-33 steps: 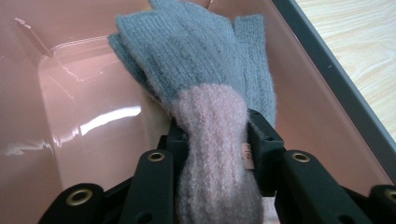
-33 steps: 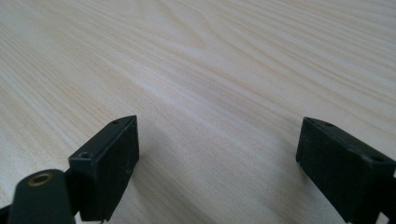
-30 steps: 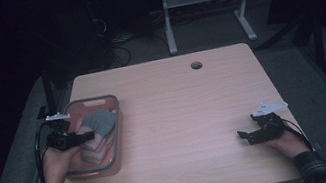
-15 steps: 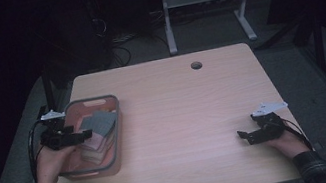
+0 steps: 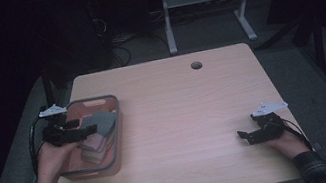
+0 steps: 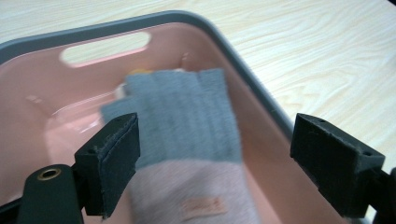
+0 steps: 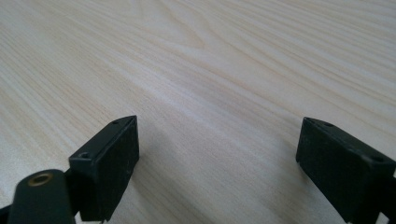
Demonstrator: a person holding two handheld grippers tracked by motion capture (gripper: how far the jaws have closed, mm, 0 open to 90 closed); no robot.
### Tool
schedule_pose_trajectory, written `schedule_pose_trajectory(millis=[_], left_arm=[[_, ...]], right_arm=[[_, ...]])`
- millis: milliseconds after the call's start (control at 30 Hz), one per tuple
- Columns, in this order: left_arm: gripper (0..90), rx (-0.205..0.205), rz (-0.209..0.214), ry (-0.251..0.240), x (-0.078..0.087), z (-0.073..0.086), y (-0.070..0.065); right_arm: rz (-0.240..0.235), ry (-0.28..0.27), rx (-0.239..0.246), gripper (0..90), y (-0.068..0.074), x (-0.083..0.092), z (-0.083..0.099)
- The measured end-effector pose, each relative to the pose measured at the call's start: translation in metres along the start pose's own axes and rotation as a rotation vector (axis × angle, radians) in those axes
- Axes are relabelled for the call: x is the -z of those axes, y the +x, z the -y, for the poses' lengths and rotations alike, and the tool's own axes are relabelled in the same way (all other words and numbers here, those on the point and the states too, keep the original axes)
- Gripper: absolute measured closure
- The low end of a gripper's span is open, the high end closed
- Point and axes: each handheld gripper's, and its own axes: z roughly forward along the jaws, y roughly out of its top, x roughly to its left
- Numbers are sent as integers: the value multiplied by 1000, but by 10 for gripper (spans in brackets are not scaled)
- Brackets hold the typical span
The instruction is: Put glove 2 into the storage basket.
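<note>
1. The left claw [image 5: 87,130] is seen in the high view above the pink basket [image 5: 117,145], at the left edge of the bench [image 5: 191,117].
2. The jaws of the left claw have just been opening and now stand wide apart. Nothing is pressed by the pads.
3. A folded grey and pink cloth [image 6: 187,149] is seen in the left gripper view, lying in the basket [image 6: 261,107] below and between the open jaws. It is partly overlapped in the picture by the left-hand jaw; whether it is touched there cannot be told.
4. The grey part of the cloth lies toward the basket's handle slot [image 6: 105,46]; the pink part, bearing a small label [image 6: 201,207], lies nearer the camera.
5. In the high view the cloth [image 5: 100,123] rests on top of further folded pieces stacked in the basket.
6. The right claw [image 5: 245,136] is held low over the bench near its right front corner, well apart from the basket.
7. In the right gripper view the jaws of the right claw [image 7: 217,163] stand wide, with bare wood grain [image 7: 210,70] between them.
</note>
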Motion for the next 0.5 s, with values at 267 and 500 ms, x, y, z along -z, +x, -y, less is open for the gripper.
schedule_pose_trajectory(millis=[267,500], left_arm=[[155,-43,45,0,-13,-11,-21],[155,-71,94,-29,-18,-19,-40]], right_arm=[[-1,0,2,128,0,0,0],[-2,0,3,128,0,0,0]])
